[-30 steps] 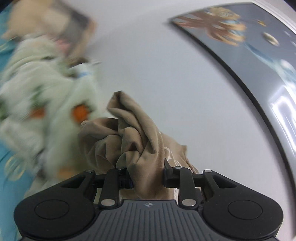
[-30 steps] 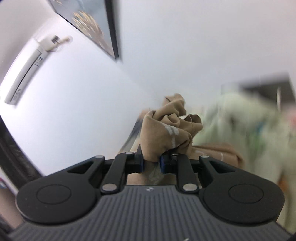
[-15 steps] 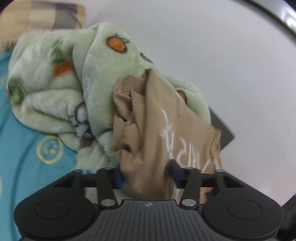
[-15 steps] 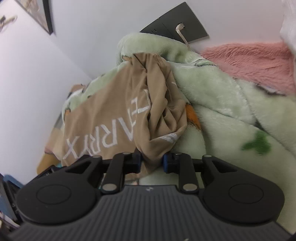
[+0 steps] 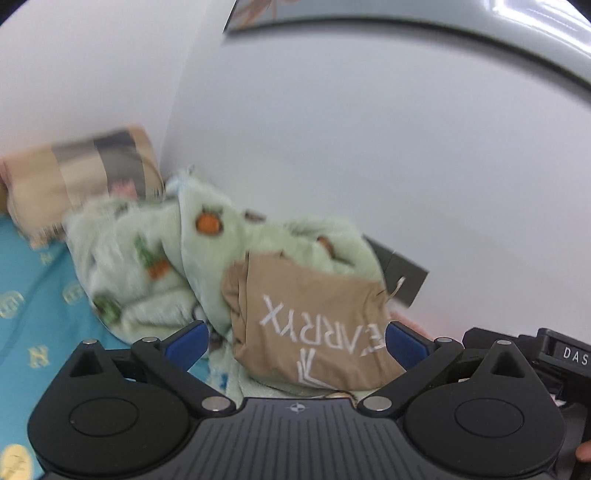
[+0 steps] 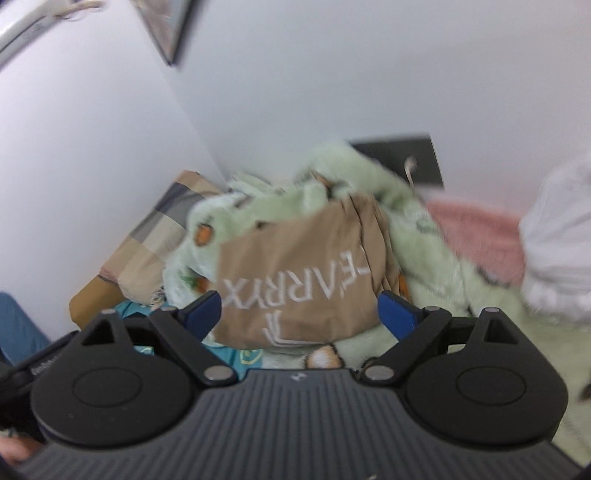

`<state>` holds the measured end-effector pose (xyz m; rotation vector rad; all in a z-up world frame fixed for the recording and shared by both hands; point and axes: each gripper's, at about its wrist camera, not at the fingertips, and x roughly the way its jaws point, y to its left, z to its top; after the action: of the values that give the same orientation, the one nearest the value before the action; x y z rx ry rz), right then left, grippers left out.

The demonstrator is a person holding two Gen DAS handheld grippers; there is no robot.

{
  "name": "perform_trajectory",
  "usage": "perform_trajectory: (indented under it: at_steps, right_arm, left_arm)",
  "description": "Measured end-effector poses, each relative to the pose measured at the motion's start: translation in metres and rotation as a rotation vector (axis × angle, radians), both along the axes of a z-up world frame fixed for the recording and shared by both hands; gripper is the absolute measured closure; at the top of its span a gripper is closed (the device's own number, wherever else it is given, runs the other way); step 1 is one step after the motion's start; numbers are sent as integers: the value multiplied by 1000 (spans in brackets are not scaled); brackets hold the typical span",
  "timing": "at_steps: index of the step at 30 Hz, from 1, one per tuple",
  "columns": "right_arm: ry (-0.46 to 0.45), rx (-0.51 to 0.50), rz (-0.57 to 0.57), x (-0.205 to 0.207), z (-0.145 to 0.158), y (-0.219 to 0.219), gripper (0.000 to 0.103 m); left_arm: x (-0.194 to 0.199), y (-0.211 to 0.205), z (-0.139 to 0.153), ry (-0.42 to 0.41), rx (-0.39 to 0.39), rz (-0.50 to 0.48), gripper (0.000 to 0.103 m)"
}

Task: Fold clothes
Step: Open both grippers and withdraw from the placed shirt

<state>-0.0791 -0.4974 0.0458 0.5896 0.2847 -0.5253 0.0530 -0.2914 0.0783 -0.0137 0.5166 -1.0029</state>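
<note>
A folded tan garment [image 5: 310, 325] with white lettering lies on a pale green fleece blanket [image 5: 155, 254] against the white wall. My left gripper [image 5: 295, 347] has its jaws opening wide; the blue pads stand either side of the garment and do not press it. In the right wrist view the same tan garment [image 6: 299, 280] rests on the green blanket [image 6: 436, 266]. My right gripper [image 6: 299, 314] is also opening, its pads apart from the cloth.
A checked pillow [image 5: 77, 173] lies at the wall corner on a blue patterned sheet [image 5: 33, 314]. A pink fluffy cloth [image 6: 476, 232] and a white garment [image 6: 557, 243] lie to the right. A dark wall panel [image 6: 402, 155] with a cable sits behind. A framed picture [image 5: 424, 14] hangs above.
Both grippers carried the tan garment to the green blanket, let go of it and opened wide. They have drawn back a little; the garment now rests on the blanket.
</note>
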Motion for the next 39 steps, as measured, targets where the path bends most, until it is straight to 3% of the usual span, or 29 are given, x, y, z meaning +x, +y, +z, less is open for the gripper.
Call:
perform_trajectory:
  at_steps: [7, 14, 23, 29, 39]
  right_arm:
    - [-39, -135, 27, -48, 49, 61, 10]
    - [-39, -273, 44, -73, 63, 125, 10]
    - [-58, -316, 59, -65, 21, 155, 10]
    - [-11, -418, 66, -42, -3, 172, 10]
    - [78, -446, 1, -22, -31, 176, 10]
  left_arm:
    - [-73, 69, 54, -100, -37, 33, 0]
    - [-116, 119, 66, -168, -51, 63, 0]
    - [-113, 151, 31, -161, -83, 113, 0]
    - [-101, 153, 7, -166, -80, 104, 0]
    - [-85, 157, -18, -191, -44, 153, 0]
